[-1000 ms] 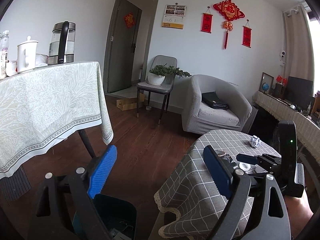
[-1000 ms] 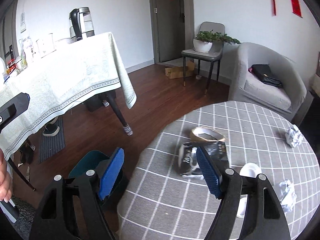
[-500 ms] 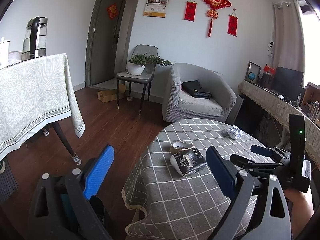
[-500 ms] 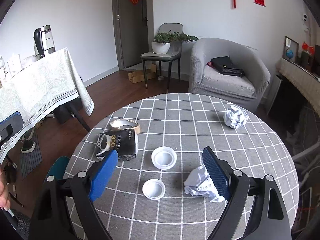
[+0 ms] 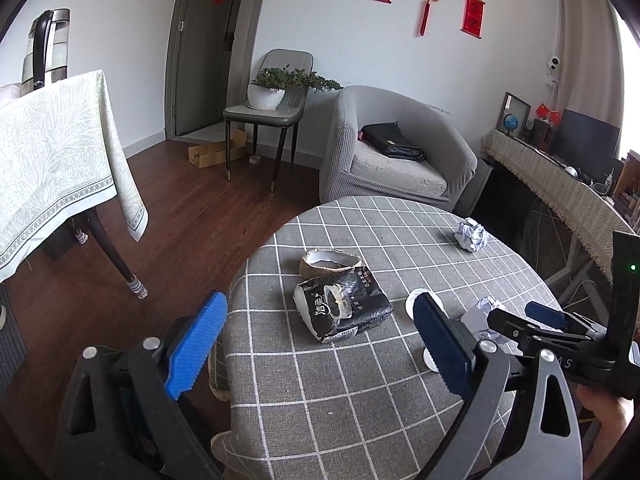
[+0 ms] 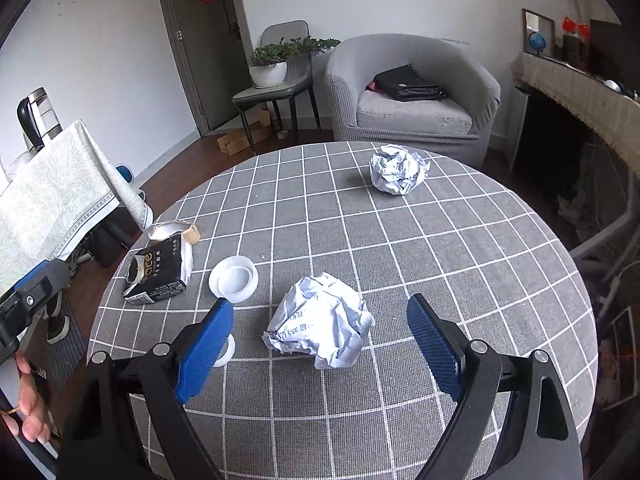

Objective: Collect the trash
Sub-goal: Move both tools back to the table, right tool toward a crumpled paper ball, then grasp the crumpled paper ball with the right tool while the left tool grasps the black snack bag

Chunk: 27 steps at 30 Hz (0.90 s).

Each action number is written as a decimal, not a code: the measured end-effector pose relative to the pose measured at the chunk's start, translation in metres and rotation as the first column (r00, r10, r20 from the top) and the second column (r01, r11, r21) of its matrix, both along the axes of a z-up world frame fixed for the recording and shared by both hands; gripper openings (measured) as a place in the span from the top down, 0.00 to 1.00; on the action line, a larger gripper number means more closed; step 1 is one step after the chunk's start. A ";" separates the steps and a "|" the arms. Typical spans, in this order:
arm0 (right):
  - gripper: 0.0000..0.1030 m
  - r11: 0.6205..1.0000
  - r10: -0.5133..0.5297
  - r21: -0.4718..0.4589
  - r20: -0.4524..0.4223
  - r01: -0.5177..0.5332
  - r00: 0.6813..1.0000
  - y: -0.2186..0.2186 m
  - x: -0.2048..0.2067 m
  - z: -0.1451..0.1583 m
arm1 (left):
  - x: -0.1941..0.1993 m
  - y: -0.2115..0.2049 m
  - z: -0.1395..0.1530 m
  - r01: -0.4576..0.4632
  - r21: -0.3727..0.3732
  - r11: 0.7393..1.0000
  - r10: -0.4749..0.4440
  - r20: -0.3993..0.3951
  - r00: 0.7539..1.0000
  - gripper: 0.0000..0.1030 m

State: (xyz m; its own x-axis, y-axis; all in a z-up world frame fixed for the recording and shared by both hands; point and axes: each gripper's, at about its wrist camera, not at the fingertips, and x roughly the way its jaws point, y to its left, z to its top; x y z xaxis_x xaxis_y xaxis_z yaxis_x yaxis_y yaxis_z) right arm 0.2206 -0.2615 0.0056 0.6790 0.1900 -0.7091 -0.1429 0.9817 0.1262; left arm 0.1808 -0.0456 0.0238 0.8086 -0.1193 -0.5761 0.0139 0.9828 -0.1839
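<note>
A round bench [image 6: 460, 248] covered in a grey checked cloth carries all the trash that can be seen, and none of it is yet held, so the collecting looks barely begun as far as this moment shows.

The right tool [image 6: 320, 340] hangs over the near side of the bench with its blue pads spread wide. Its jaws have just been opening. A crumpled paper ball [image 6: 320, 320] lies on the cloth between the pads, but neither pad touches it. This ball seems to be the first pick.

The left tool [image 5: 320, 344] is also spread wide and holds nothing. It points over the left edge of the bench, towards a torn black packet [image 5: 344, 308] that lies flat on the cloth, close ahead of the pads but untouched.

Just behind the packet lies a torn brown paper cup [image 5: 330, 264]. A second paper ball [image 6: 396, 174] sits near the far edge, well apart from the rest. A white plastic lid [image 6: 234, 278] rests between the packet and the near paper ball. Another white lid [image 6: 224, 354] is partly hidden behind the right tool's left pad.

No bin shows clearly in either view. Six pieces appear left to gather.
</note>
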 end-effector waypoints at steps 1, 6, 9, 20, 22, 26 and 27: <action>0.13 1.000 0.000 0.009 -0.008 0.000 1.000 -0.001 0.002 -0.002 | 0.003 -0.002 -0.002 -0.004 -0.005 1.000 0.004 -0.011 1.000 0.07; 0.27 0.999 0.031 -0.024 -0.041 -0.032 0.999 0.005 0.008 -0.011 | 0.021 -0.021 -0.019 -0.006 0.017 1.000 0.008 -0.080 0.997 0.07; 0.39 0.998 0.058 -0.029 -0.048 -0.059 0.997 0.007 0.010 -0.012 | 0.028 -0.028 -0.025 -0.006 0.013 1.000 0.008 -0.093 0.996 0.07; 0.48 0.997 0.068 0.021 -0.014 -0.068 0.998 -0.011 0.001 -0.002 | 0.049 -0.029 -0.045 -0.089 0.001 0.996 0.087 -0.193 0.977 0.07; 0.48 0.997 0.072 0.030 -0.012 -0.072 0.997 -0.013 -0.001 -0.001 | 0.053 -0.030 -0.046 -0.099 0.016 0.995 0.100 -0.207 0.973 0.07; 0.48 0.996 0.078 0.039 -0.009 -0.078 0.997 -0.013 -0.004 0.000 | 0.060 -0.034 -0.048 -0.114 0.035 0.993 0.119 -0.225 0.967 0.07; 0.48 0.996 0.079 0.039 -0.009 -0.079 0.997 -0.013 -0.005 0.000 | 0.063 -0.036 -0.048 -0.113 0.038 0.993 0.119 -0.230 0.966 0.07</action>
